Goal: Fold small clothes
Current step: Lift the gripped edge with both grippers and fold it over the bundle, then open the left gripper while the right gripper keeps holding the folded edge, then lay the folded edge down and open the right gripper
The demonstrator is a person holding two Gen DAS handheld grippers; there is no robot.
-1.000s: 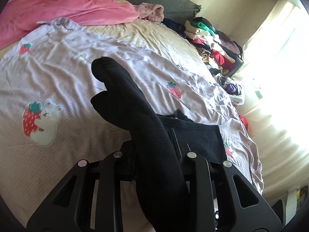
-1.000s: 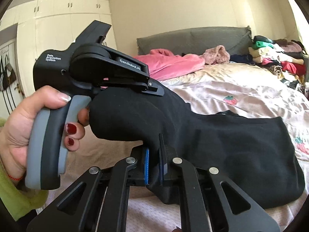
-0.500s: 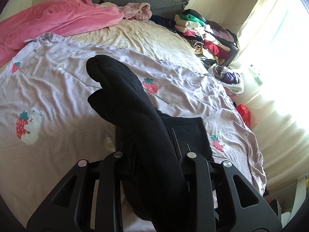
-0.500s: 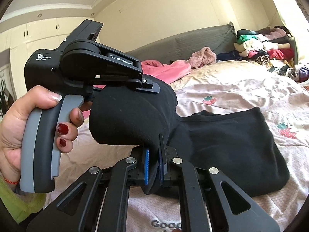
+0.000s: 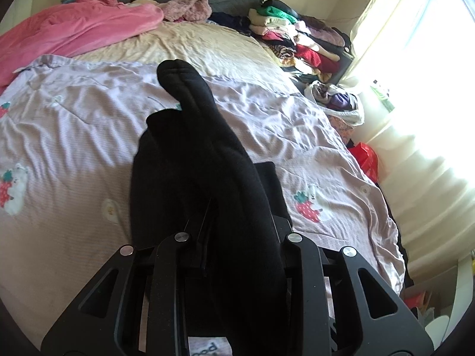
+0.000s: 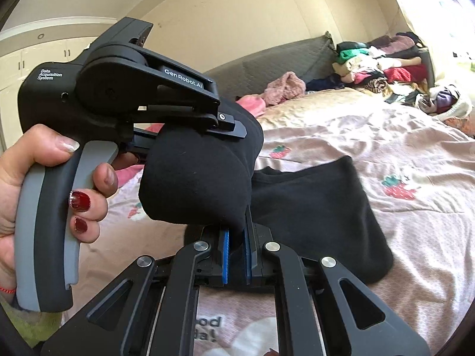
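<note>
A black garment [image 6: 311, 207] lies partly on the bed, its near edge lifted. My right gripper [image 6: 236, 252] is shut on a fold of it between blue pads [image 6: 225, 255]. My left gripper [image 5: 237, 237] is shut on the same black garment [image 5: 207, 163], which drapes over its fingers and hides the tips. In the right wrist view the left gripper [image 6: 234, 129] is held by a hand with red nails [image 6: 44, 178] just above and left of my right gripper, its jaws closed on the cloth.
The bed has a lilac strawberry-print cover [image 5: 74, 124] and a beige sheet [image 5: 193, 44]. A pink blanket [image 5: 68, 29] lies at the back left. A pile of clothes [image 5: 297, 35] sits at the back right, near a bright curtain [image 5: 415, 118].
Both grippers have carried the lifted edge of the black garment forward over the part on the bed, which now looks shorter. The bed's far end has come closer in both views.
</note>
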